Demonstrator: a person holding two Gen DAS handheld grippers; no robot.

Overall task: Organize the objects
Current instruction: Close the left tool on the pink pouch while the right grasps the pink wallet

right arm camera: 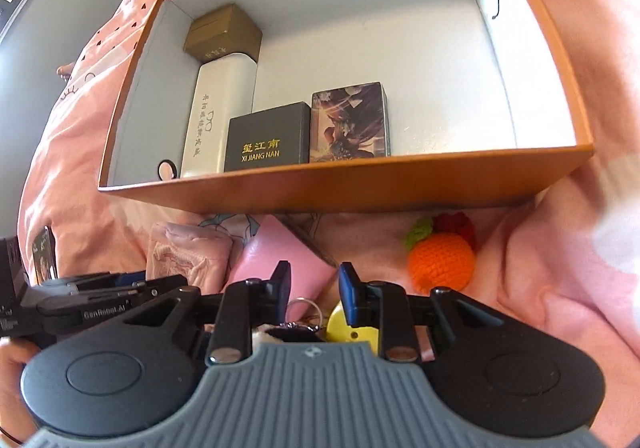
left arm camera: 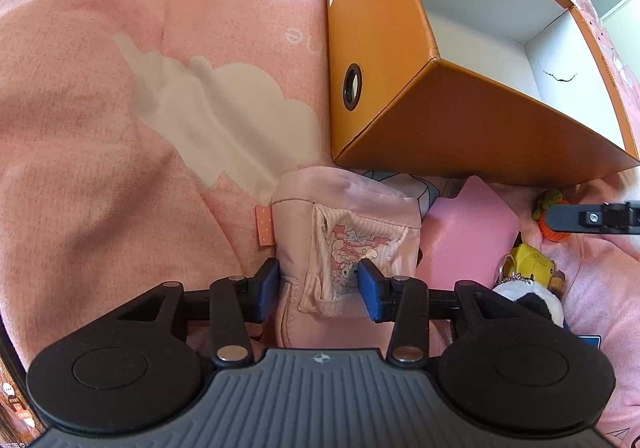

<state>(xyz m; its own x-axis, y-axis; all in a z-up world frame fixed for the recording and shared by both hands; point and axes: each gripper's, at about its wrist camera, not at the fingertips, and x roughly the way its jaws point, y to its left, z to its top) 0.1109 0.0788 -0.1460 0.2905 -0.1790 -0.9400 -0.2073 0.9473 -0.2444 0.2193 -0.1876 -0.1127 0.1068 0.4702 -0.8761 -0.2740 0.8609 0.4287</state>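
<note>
The pouch [left arm camera: 344, 244], pink with a cartoon print, lay on the bed [left arm camera: 120, 108] just before the orange box [left arm camera: 400, 96]. The left gripper [left arm camera: 320, 280] had its jaws pressed on the pouch's sides, probably to lift it into the box. The right gripper [right arm camera: 312, 288] hovered over keychains, jaws open and empty. Inside the box, a black case [right arm camera: 266, 138] read "XI JIANG NAN".
</note>
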